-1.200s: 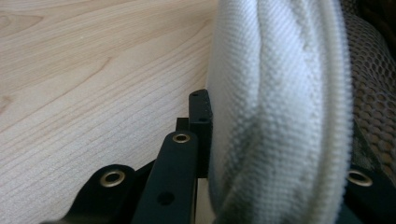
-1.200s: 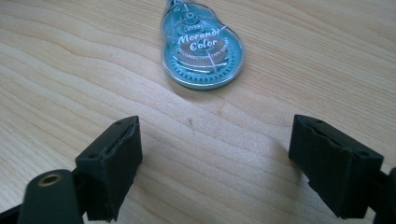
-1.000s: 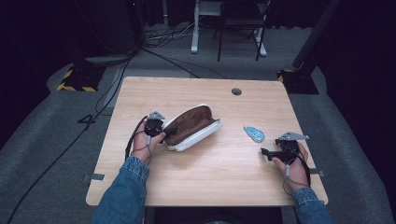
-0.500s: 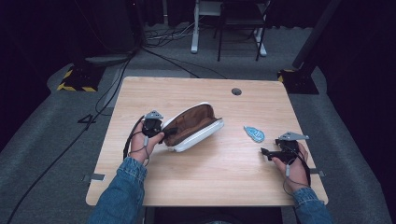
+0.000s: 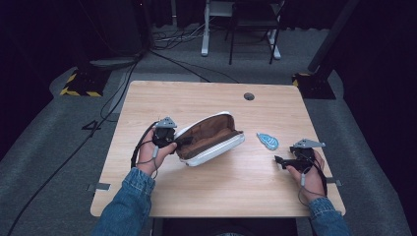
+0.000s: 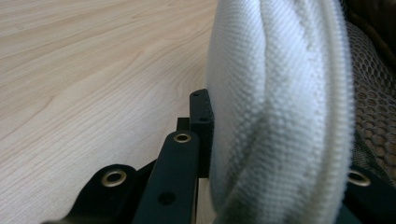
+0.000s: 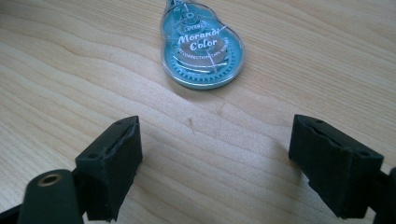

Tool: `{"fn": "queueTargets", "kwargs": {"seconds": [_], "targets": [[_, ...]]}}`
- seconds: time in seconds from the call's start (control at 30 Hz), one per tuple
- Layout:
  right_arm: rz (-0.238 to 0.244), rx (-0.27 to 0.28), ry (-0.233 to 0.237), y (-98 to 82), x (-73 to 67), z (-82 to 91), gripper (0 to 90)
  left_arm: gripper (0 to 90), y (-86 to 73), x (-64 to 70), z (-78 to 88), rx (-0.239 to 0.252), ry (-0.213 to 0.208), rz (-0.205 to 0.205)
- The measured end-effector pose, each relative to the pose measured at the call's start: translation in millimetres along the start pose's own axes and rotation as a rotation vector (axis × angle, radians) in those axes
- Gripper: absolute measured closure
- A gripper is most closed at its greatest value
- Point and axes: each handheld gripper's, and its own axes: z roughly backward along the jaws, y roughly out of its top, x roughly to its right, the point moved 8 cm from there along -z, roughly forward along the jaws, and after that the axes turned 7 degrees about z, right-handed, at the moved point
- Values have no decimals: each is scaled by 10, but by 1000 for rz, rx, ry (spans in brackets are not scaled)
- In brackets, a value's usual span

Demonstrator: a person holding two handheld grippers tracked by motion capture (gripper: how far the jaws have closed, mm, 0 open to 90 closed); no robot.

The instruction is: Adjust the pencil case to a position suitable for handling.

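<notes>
A white pouch (image 5: pixel 209 137) with a brown lining lies open at the middle of the wooden table (image 5: pixel 196 98). My left gripper (image 5: pixel 181 142) is shut on its left rim. In the left gripper view the white woven wall (image 6: pixel 261 112) is pinched between the black jaws, with mesh lining (image 6: pixel 373 116) at the right. A blue correction tape roller (image 5: pixel 268 141) lies flat to the right of the pouch. My right gripper (image 5: pixel 281 162) rests near the table's right front, open, pointing at the roller (image 7: pixel 201 49) from a short way off, with bare wood between its jaws (image 7: pixel 215 163).
A round cable hole (image 5: pixel 249 96) sits in the table's far side. Beyond the table are cables on the grey floor, a yellow-and-black striped base (image 5: pixel 78 83) at the left and white desk legs (image 5: pixel 205 29) at the back.
My left gripper has risen a little with the pouch's rim, so the pouch tips up and shows more of its brown inside. The right gripper and the roller have stayed put.
</notes>
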Motion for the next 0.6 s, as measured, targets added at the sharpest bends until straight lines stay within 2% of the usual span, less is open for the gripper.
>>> {"fn": "queueTargets", "kwargs": {"seconds": [0.3, 0.57, 0.6], "targets": [[-1, 0, 0, 0, -1, 0, 175, 851, -12, 220, 8, -22, -44, -41], [0, 0, 0, 0, 0, 0, 175, 850, -73, 311, -34, -49, -66, -64], [0, 0, 0, 0, 0, 0, 175, 850, -94, 353, -47, -56, -77, -66]]}}
